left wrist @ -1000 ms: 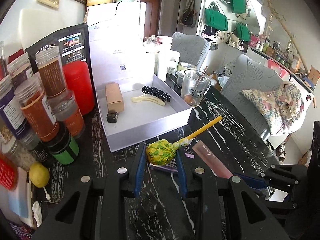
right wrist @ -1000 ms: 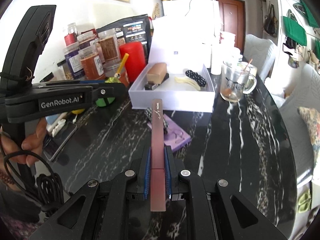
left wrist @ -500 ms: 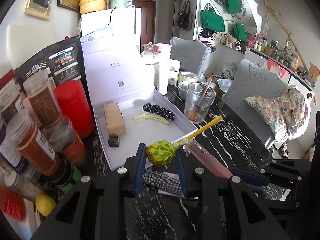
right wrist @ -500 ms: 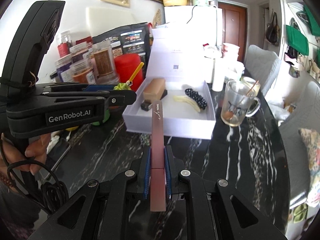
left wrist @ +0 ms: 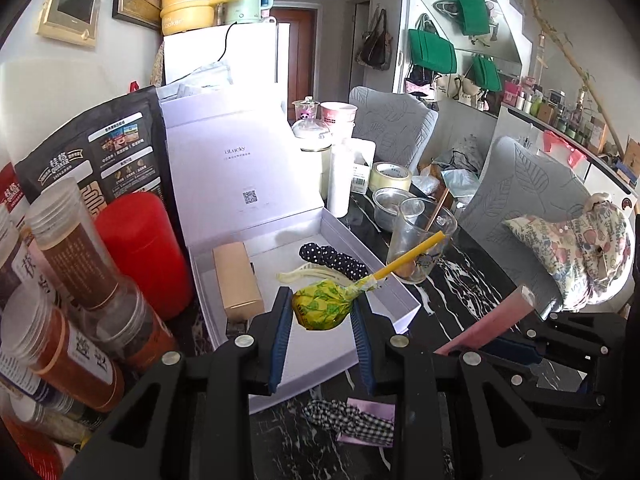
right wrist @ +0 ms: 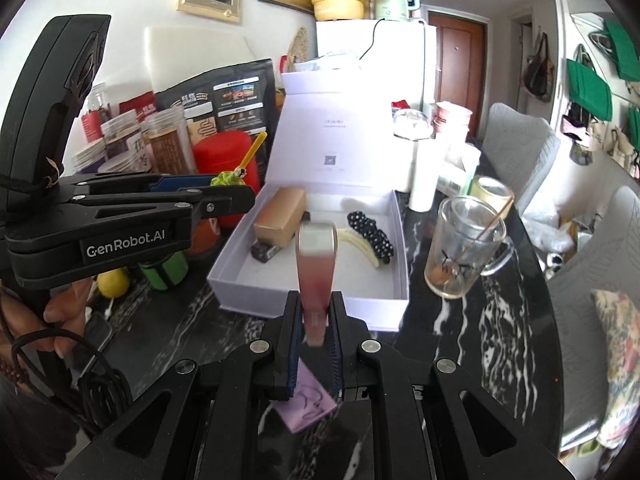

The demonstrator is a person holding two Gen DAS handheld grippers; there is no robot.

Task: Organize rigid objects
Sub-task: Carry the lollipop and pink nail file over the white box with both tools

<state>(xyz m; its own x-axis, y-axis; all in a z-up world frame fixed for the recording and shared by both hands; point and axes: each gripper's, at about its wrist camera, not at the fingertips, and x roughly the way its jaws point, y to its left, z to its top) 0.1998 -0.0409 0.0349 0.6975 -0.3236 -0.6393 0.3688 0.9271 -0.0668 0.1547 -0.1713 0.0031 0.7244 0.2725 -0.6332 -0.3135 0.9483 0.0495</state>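
Box (left wrist: pixel 396 304) sat straight ahead of your left gripper (left wrist: pixel 322 320) in the left wrist view, its near right corner just past the fingertips and its lid standing upright behind. Jars (left wrist: pixel 80 264) and a red can (left wrist: pixel 140 252) crowded the box's left wall, so there was no room on that side. On the right, bare black table (left wrist: pixel 460 276) ran to a glass mug (left wrist: pixel 420 248). Inside the box lay a tan carton (left wrist: pixel 238 276), a dotted clip (left wrist: pixel 332 258) and a pale clip (left wrist: pixel 308 274), with open floor at the near end. Your left gripper pinched a lollipop (left wrist: pixel 322 308) by its green-wrapped head, the yellow stick slanting up to the right over the box's rim. It pointed downward at the box.

Box (right wrist: pixel 312 312) in the right wrist view lay just beyond your right gripper (right wrist: pixel 316 328), its front wall facing you. The mug (right wrist: pixel 464 248) stood apart on the right, with clear table between. Your right gripper was clamped on a pink bar (right wrist: pixel 316 276), which stuck forward over the front wall, its blurred end above the box floor. Your left gripper (right wrist: pixel 236 196) reached in from the left, level with the box's left wall, your hand (right wrist: pixel 60 304) wrapped round its grip.
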